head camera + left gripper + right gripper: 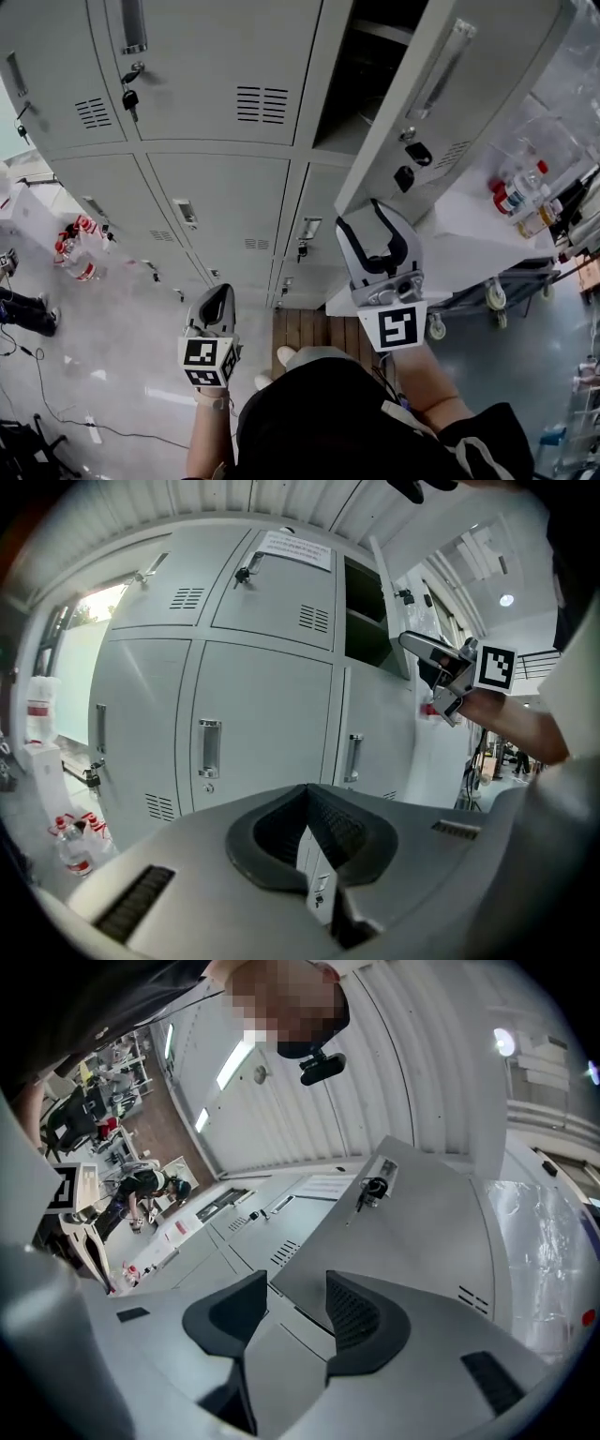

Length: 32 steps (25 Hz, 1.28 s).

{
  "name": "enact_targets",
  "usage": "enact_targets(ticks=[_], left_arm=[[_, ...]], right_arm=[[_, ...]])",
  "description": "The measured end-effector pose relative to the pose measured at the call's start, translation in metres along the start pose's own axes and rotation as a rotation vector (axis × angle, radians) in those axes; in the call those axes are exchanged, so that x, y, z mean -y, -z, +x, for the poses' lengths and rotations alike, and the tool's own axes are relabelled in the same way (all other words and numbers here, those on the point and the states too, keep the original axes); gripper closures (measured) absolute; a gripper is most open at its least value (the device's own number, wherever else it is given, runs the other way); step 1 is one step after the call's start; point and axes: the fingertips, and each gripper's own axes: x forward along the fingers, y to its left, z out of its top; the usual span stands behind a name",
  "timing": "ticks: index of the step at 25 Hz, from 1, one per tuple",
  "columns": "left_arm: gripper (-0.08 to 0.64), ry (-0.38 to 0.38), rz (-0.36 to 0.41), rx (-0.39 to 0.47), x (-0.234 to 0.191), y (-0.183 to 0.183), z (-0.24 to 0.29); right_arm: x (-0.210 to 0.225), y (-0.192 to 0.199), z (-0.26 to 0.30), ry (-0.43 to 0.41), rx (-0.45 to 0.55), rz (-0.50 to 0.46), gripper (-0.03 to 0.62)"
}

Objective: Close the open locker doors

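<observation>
Both held forward: left claw (222,294) clenched; right claw (371,231) spread, tilted up beside open locker door (487,94).

You're in a lab or workshop hall, at its locker wall: a bank of grey metal lockers (216,187), keys (130,99) hanging in a lock, one door (441,103) standing open. Beside it a white table (469,234) holds plastic bottles (514,192), with caster wheels (494,298) below. Cables (39,375) trail over the glossy floor (122,366). A ribbed metal ceiling (281,1119) spans cluttered desks (84,1119) farther off.
</observation>
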Motion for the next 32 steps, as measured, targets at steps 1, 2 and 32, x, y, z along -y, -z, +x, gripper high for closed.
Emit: enact_targets(ticks=[1, 2, 32], left_arm=[[0.541, -0.013, -0.001, 0.0, -0.004, -0.001, 0.0], [0.541, -0.026, -0.002, -0.001, -0.007, -0.002, 0.0], [0.541, -0.188, -0.032, -0.062, -0.031, 0.007, 0.01]], right_arm=[[-0.001, 0.002, 0.006, -0.007, 0.004, 0.011, 0.385], [-0.001, 0.005, 0.013, -0.014, 0.008, 0.024, 0.385], [0.01, 0.058, 0.083, -0.098, -0.017, 0.211, 0.374]])
